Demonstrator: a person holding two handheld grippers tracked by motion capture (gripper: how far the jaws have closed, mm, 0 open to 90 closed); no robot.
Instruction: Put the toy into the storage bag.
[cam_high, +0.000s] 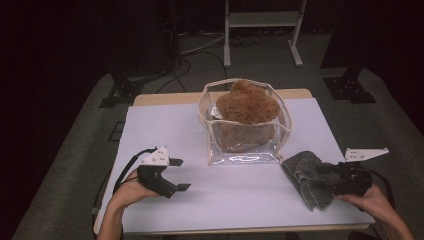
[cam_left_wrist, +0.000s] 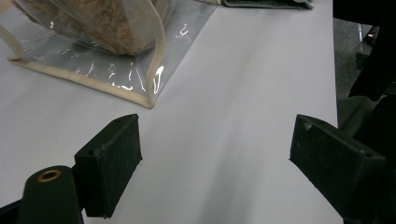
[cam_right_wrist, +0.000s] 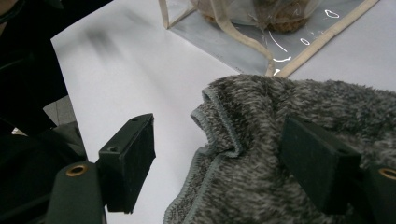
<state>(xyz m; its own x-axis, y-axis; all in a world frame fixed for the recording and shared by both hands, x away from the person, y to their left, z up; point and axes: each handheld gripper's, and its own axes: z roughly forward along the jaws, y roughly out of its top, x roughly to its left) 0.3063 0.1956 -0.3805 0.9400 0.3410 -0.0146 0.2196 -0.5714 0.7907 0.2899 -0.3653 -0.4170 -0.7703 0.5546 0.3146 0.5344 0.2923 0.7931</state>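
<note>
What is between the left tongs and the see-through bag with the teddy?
Nothing: just bare white table between the open left tongs and the clear bag, seen in the left gripper view.

A clear plastic bag is showing glossy, glinting walls edged with matt cream fabric piping. Inside it, a brown plush toy is looking soft and curly-furred. A grey towel is lying as thick, fuzzy fleece cloth with a stitched hem. The table top is appearing smooth, matt and pale, with a light wood edge showing at the far side. The right gripper and left gripper are showing matt black jaws, slightly rough plastic or rubber, with small brass-coloured metal inserts.
</note>
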